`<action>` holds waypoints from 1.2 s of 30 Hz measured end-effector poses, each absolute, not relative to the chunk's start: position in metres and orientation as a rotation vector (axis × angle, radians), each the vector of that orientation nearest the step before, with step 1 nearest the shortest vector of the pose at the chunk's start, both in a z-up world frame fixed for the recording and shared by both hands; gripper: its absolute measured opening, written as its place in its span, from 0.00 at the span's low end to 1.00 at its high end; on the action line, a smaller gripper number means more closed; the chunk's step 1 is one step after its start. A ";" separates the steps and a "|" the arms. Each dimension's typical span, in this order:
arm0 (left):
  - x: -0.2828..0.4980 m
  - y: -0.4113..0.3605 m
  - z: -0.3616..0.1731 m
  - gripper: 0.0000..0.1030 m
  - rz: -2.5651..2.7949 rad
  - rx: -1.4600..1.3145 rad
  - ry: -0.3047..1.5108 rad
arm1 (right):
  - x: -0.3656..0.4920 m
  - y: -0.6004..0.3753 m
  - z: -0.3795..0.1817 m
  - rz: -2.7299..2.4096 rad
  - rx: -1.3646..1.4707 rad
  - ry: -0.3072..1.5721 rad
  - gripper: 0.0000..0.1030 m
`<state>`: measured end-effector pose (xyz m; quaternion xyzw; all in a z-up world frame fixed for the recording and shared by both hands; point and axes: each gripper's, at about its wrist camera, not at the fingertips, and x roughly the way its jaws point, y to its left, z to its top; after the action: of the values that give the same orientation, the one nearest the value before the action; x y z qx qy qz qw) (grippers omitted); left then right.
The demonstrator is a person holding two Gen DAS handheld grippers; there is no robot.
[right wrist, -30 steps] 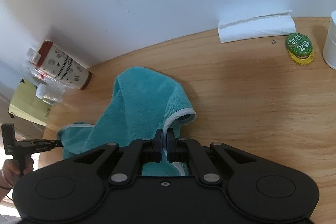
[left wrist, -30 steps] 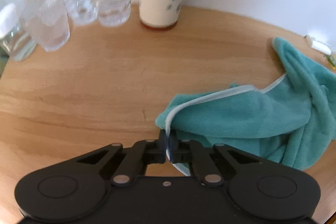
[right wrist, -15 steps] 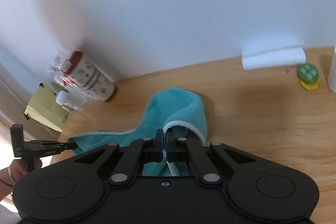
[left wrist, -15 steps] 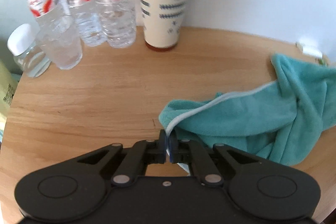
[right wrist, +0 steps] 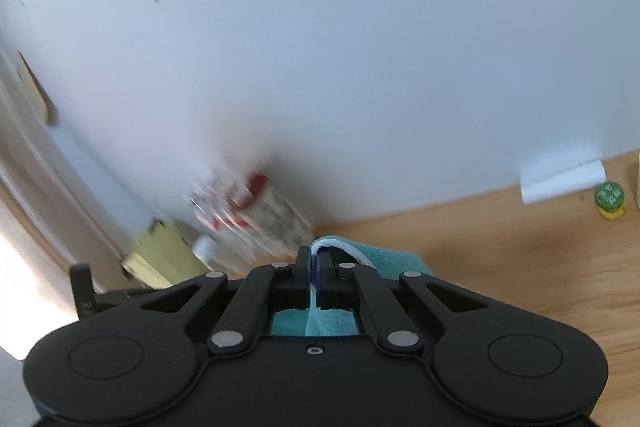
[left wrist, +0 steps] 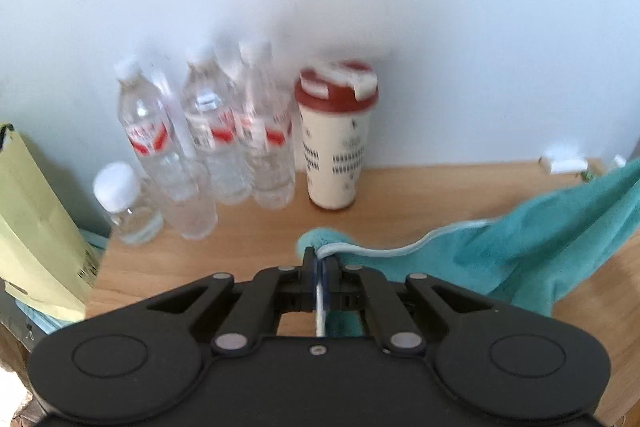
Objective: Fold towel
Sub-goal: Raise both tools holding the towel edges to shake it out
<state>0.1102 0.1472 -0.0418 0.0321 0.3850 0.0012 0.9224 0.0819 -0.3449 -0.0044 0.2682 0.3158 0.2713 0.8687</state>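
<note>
A teal towel with a white hem hangs between my two grippers above the wooden table. My left gripper is shut on one corner of the towel, the white hem running between the jaws. My right gripper is shut on another corner of the towel; most of the cloth is hidden under the gripper body. The towel sags to the right in the left wrist view.
Three water bottles, a small white-capped jar and a red-lidded tumbler stand by the wall. A yellow-green bag is at the left edge. A folded paper towel and a green-yellow lid lie far right.
Both grippers have risen and tilted up, lifting the towel off the table. The wall now fills most of both views.
</note>
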 end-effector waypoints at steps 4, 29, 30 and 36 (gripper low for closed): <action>0.098 0.158 -0.015 0.02 -0.012 0.072 0.770 | 0.053 -0.342 0.025 0.571 0.556 0.555 0.02; 0.038 0.161 0.102 0.02 -0.155 0.155 0.672 | -0.050 -0.340 0.107 0.550 0.510 0.369 0.02; 0.036 0.164 0.108 0.02 -0.148 0.144 0.684 | -0.055 -0.342 0.112 0.554 0.509 0.358 0.02; 0.066 0.173 0.101 0.02 -0.052 0.187 0.749 | -0.061 -0.351 0.124 0.515 0.470 0.388 0.02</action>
<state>0.0660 0.1735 0.1013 0.0911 0.3652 -0.0252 0.9261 -0.0612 -0.3510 0.1237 0.2289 0.1888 0.2509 0.9214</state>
